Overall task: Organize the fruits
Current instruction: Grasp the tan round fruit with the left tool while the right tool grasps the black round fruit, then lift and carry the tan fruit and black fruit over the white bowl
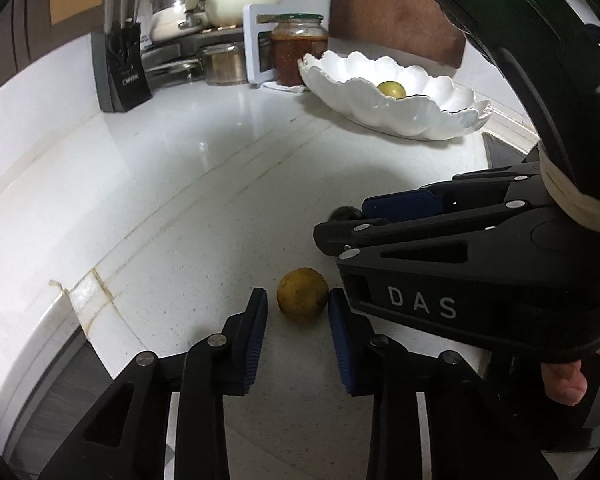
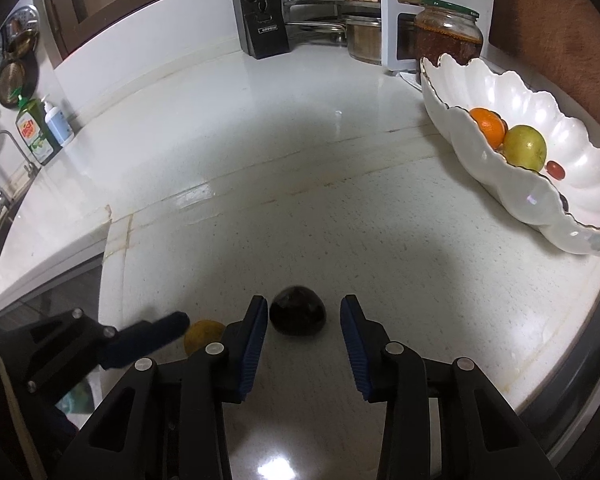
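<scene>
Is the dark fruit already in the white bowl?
No, the dark fruit sits on the counter between the right gripper's fingers, apart from the white bowl.

"DAS" on right tool point(image 1: 342, 216), "OPPEIN" on knife block point(image 2: 265, 36)

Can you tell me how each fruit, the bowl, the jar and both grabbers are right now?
Yellow fruit: on counter, between left gripper jaws, not squeezed.
Dark fruit: on counter, between right gripper jaws, not squeezed.
White bowl: upright, holding an orange, green fruit, small red fruit.
Jar: lid on.
</scene>
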Demonstrator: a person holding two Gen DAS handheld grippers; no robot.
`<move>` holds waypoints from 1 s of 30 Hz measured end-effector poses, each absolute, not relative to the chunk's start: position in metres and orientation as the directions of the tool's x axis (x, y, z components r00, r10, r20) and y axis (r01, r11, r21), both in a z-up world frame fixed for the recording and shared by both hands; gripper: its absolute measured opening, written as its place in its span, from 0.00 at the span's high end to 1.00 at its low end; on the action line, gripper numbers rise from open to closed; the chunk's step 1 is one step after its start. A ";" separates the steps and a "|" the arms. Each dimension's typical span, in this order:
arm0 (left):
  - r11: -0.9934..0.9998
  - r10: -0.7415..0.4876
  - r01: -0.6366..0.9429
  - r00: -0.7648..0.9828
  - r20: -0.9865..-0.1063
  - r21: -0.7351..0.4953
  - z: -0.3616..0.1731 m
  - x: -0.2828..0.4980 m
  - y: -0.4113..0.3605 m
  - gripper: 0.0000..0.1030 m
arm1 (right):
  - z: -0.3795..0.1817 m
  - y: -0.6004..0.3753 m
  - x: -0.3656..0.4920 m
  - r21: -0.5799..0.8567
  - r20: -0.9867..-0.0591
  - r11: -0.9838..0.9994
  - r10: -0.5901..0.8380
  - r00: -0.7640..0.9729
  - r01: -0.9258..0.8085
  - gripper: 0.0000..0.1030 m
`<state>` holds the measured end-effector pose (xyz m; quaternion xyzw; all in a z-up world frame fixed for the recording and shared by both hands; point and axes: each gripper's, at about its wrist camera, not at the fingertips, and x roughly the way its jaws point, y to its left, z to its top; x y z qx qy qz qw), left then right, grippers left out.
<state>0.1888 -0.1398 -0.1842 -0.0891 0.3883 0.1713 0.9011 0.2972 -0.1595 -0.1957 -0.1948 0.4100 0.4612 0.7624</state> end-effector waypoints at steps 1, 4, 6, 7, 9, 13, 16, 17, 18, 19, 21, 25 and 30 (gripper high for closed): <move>0.925 0.235 -0.379 0.639 -0.732 -0.034 -0.185 0.188 -0.139 0.74 | -0.197 -0.158 0.298 0.086 -0.807 0.495 0.544 0.231 -0.864 0.67; 0.921 0.228 -0.387 0.640 -0.734 -0.052 -0.185 0.186 -0.136 0.75 | -0.199 -0.157 0.298 0.097 -0.808 0.492 0.547 0.220 -0.865 0.70; 0.917 0.226 -0.394 0.639 -0.736 -0.060 -0.185 0.185 -0.135 0.75 | -0.199 -0.157 0.298 0.098 -0.806 0.493 0.549 0.222 -0.864 0.71; 0.915 0.225 -0.397 0.638 -0.736 -0.064 -0.185 0.184 -0.134 0.75 | -0.200 -0.157 0.298 0.099 -0.805 0.494 0.550 0.222 -0.864 0.71; 0.912 0.218 -0.402 0.638 -0.738 -0.077 -0.184 0.183 -0.131 0.75 | -0.199 -0.159 0.296 0.100 -0.802 0.495 0.553 0.225 -0.863 0.71; 0.908 0.219 -0.411 0.636 -0.740 -0.085 -0.182 0.178 -0.127 0.75 | -0.193 -0.163 0.292 0.079 -0.792 0.502 0.556 0.252 -0.861 0.71; 0.903 0.212 -0.417 0.639 -0.740 -0.102 -0.177 0.172 -0.123 0.75 | -0.187 -0.166 0.289 0.073 -0.787 0.503 0.560 0.260 -0.861 0.71; 0.900 0.213 -0.421 0.642 -0.737 -0.107 -0.174 0.170 -0.121 0.75 | -0.186 -0.167 0.289 0.068 -0.785 0.503 0.560 0.265 -0.862 0.71; 0.900 0.216 -0.423 0.644 -0.734 -0.107 -0.171 0.169 -0.120 0.75 | -0.183 -0.168 0.287 0.065 -0.782 0.504 0.562 0.270 -0.861 0.71; 0.900 0.221 -0.423 0.648 -0.729 -0.104 -0.168 0.168 -0.120 0.75 | -0.181 -0.169 0.286 0.065 -0.780 0.505 0.564 0.273 -0.860 0.71; 0.900 0.230 -0.425 0.655 -0.720 -0.099 -0.162 0.166 -0.119 0.75 | -0.175 -0.171 0.285 0.066 -0.774 0.512 0.568 0.280 -0.857 0.71; 0.903 0.229 -0.417 0.674 -0.703 -0.106 -0.146 0.163 -0.116 0.75 | -0.163 -0.177 0.282 0.075 -0.754 0.527 0.586 0.298 -0.847 0.71; 0.911 0.230 -0.400 0.701 -0.675 -0.104 -0.123 0.162 -0.114 0.75 | -0.144 -0.187 0.280 0.084 -0.725 0.553 0.604 0.330 -0.829 0.71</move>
